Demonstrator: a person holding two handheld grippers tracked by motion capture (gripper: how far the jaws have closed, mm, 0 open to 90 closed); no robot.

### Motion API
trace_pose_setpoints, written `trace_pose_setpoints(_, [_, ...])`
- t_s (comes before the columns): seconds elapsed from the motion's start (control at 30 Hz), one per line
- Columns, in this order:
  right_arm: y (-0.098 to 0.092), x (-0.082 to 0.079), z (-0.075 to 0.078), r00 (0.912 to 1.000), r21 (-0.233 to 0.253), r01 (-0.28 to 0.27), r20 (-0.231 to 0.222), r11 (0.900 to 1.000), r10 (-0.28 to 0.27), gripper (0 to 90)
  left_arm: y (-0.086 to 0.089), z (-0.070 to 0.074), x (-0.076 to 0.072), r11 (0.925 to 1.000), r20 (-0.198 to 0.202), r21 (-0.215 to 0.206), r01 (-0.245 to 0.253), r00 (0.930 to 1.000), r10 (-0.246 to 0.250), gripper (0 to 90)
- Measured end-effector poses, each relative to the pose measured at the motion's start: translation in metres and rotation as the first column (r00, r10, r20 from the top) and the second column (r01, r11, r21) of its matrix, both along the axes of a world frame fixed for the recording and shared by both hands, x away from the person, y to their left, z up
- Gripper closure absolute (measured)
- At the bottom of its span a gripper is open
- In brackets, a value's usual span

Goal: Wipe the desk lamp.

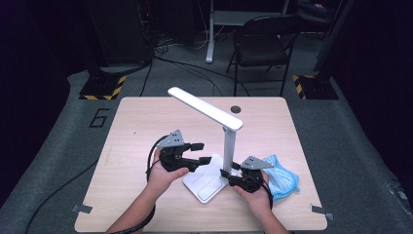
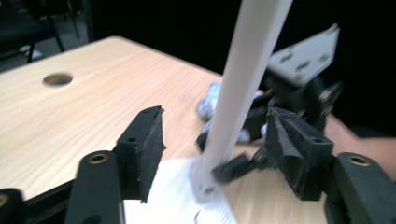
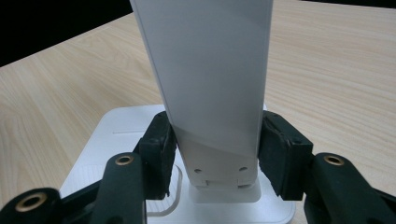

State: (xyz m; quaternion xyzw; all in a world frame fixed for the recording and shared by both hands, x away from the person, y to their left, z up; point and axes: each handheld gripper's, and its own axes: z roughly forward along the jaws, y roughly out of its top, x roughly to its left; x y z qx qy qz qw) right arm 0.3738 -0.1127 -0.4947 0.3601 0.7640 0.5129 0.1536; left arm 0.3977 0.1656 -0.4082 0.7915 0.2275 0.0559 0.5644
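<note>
Here the right tool (image 3: 215,154) clamps the lamp post (image 3: 210,84); the left tool (image 2: 219,149) gapes.

The white desk lamp (image 1: 214,146) looks like smooth, matt plastic, and its flat base (image 3: 116,135) has a faint sheen. The pale wood-grain desk (image 1: 136,122) is smooth laminate. The crumpled blue cloth (image 1: 282,178) looks soft, and the jaws' black pads look rough and matt.

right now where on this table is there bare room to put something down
The table's whole left side, from the left tool out to the left edge, is bare. So is the far strip around the round cable hole, though the desk lamp's head overhangs part of it. The near right is crowded: lamp base, right tool and blue face mask.
</note>
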Motion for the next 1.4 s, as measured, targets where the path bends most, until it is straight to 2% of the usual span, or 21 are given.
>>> trace_pose_setpoints(0.2, [0.001, 0.000, 0.001, 0.9999, -0.018, -0.008, 0.009, 1.000, 0.008, 49.6, 0.013, -0.027, 0.001, 0.9962, -0.034, 0.077, -0.040, 0.9985, 0.042, 32.9])
trace_pose_setpoints(0.4, [0.003, 0.003, 0.001, 0.9996, -0.016, -0.028, 0.010, 0.999, 0.028, 49.8, 0.024, -0.047, -0.002, 0.9935, -0.044, 0.104, -0.047, 0.9977, 0.051, 30.6])
trace_pose_setpoints(0.47, [0.006, 0.005, 0.001, 0.9991, -0.016, -0.043, 0.003, 0.999, 0.043, 49.9, 0.030, -0.053, 0.000, 0.9908, -0.055, 0.127, -0.045, 0.9971, 0.052, 28.9])
trace_pose_setpoints(0.57, [0.009, 0.009, 0.002, 0.9977, -0.022, -0.068, -0.003, 0.997, 0.068, 49.9, 0.033, -0.061, 0.004, 0.9892, -0.075, 0.128, -0.072, 0.9938, 0.082, 26.9])
trace_pose_setpoints(0.63, [0.010, 0.013, 0.002, 0.9964, -0.024, -0.085, -0.004, 0.996, 0.085, 49.9, 0.033, -0.066, 0.005, 0.9883, -0.078, 0.122, -0.091, 0.9919, 0.101, 25.9])
trace_pose_setpoints(0.7, [0.010, 0.017, 0.003, 0.9952, -0.027, -0.098, -0.003, 0.995, 0.098, 50.0, 0.033, -0.068, 0.005, 0.9881, -0.087, 0.128, -0.085, 0.9915, 0.097, 24.9])
trace_pose_setpoints(0.73, [0.010, 0.017, 0.003, 0.9956, -0.036, -0.094, 0.000, 0.995, 0.094, 50.1, 0.032, -0.070, 0.006, 0.9865, -0.074, 0.134, -0.093, 0.9918, 0.104, 24.9])
trace_pose_setpoints(0.8, [0.010, 0.020, 0.003, 0.9964, -0.037, -0.085, 0.003, 0.996, 0.085, 49.9, 0.030, -0.074, 0.005, 0.9858, -0.075, 0.132, -0.103, 0.9907, 0.114, 24.3])
trace_pose_setpoints(0.97, [0.004, 0.022, 0.004, 0.9989, -0.040, -0.048, -0.002, 0.998, 0.048, 47.5, 0.023, -0.086, 0.007, 0.9828, -0.101, 0.161, -0.091, 0.9889, 0.109, 23.6])
trace_pose_setpoints(1.1, [-0.002, 0.025, 0.003, 0.9996, -0.018, -0.027, -0.013, 0.999, 0.026, 48.6, 0.017, -0.094, 0.008, 0.9790, -0.117, 0.182, -0.092, 0.9866, 0.115, 23.8])
trace_pose_setpoints(1.17, [-0.004, 0.026, 0.002, 0.9994, -0.012, -0.029, -0.020, 1.000, 0.029, 48.7, 0.013, -0.098, 0.008, 0.9798, -0.131, 0.176, -0.095, 0.9842, 0.119, 23.8])
trace_pose_setpoints(1.2, [-0.004, 0.026, 0.002, 0.9993, -0.016, -0.033, -0.017, 0.999, 0.032, 48.8, 0.011, -0.100, 0.008, 0.9771, -0.129, 0.193, -0.090, 0.9848, 0.116, 23.9])
trace_pose_setpoints(1.3, [-0.004, 0.028, 0.002, 0.9990, -0.013, -0.044, -0.011, 0.999, 0.044, 48.7, 0.006, -0.105, 0.008, 0.9739, -0.140, 0.211, -0.084, 0.9834, 0.115, 23.5])
trace_pose_setpoints(1.4, [-0.002, 0.027, 0.002, 0.9986, -0.009, -0.048, -0.021, 0.999, 0.048, 48.8, 0.002, -0.108, 0.007, 0.9706, -0.131, 0.223, -0.091, 0.9838, 0.122, 21.9])
